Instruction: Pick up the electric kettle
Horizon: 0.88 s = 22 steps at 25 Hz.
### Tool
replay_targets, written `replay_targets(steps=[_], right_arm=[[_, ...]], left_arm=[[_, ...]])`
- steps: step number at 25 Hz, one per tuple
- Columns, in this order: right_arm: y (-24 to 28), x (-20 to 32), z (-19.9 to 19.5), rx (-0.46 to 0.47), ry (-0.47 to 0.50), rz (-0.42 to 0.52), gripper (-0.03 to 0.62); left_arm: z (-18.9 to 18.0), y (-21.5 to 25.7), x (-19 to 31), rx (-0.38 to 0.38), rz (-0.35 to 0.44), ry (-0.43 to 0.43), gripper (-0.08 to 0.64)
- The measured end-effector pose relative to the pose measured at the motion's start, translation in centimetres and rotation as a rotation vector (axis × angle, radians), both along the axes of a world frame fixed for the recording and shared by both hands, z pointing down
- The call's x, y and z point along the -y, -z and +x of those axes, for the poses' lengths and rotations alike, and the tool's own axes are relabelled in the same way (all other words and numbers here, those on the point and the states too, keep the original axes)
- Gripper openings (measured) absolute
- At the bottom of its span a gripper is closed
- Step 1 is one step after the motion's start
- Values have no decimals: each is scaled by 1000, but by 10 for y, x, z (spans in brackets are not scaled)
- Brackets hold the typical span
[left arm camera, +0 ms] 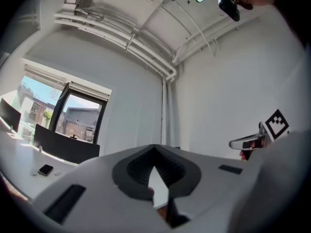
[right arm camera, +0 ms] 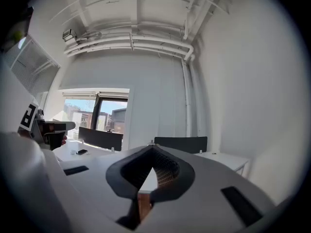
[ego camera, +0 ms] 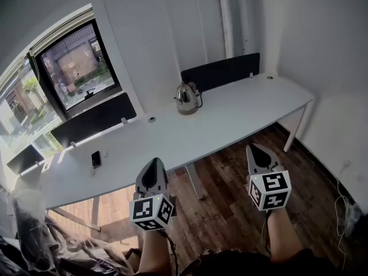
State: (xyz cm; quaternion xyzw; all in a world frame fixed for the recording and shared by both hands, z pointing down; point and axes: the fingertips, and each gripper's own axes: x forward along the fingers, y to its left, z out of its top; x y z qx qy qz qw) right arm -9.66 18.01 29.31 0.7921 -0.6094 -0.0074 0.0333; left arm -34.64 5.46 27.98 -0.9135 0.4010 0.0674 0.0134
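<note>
The electric kettle [ego camera: 187,98], shiny steel with a dark handle, stands on the long white desk [ego camera: 241,111] near the wall. Both grippers hang in front of the desk over the wooden floor, well short of the kettle. My left gripper [ego camera: 154,163] is below and left of it, and my right gripper [ego camera: 252,149] is below and right. On each, the jaws meet at the tip with nothing between them. In the left gripper view the jaws [left arm camera: 155,148] fill the lower frame. In the right gripper view the jaws [right arm camera: 151,148] hide the kettle's body.
A black phone [ego camera: 96,158] lies on the desk's left part. Dark partition panels [ego camera: 221,71] stand along the desk's back edge, and a window [ego camera: 77,68] is at the left. Desk legs [ego camera: 195,180] stand between the grippers. Cables [ego camera: 342,203] trail on the floor at right.
</note>
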Motion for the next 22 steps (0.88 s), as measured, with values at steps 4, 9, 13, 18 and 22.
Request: replay_targets(steps=[4, 9, 13, 18, 22], right_arm=[[1, -1, -2, 0, 2, 0, 6], [0, 0, 0, 3, 0, -2, 6], [-1, -1, -2, 0, 4, -3, 6], [0, -1, -2, 8, 13, 4, 6], [1, -2, -5, 39, 36, 24, 6]], left_arm=[[0, -1, 0, 9, -3, 0, 2], [2, -4, 0, 15, -8, -8, 2], [1, -5, -2, 15, -11, -9, 2], [1, -6, -1, 14, -15, -10, 2], [-1, -9, -2, 15, -21, -8, 2]])
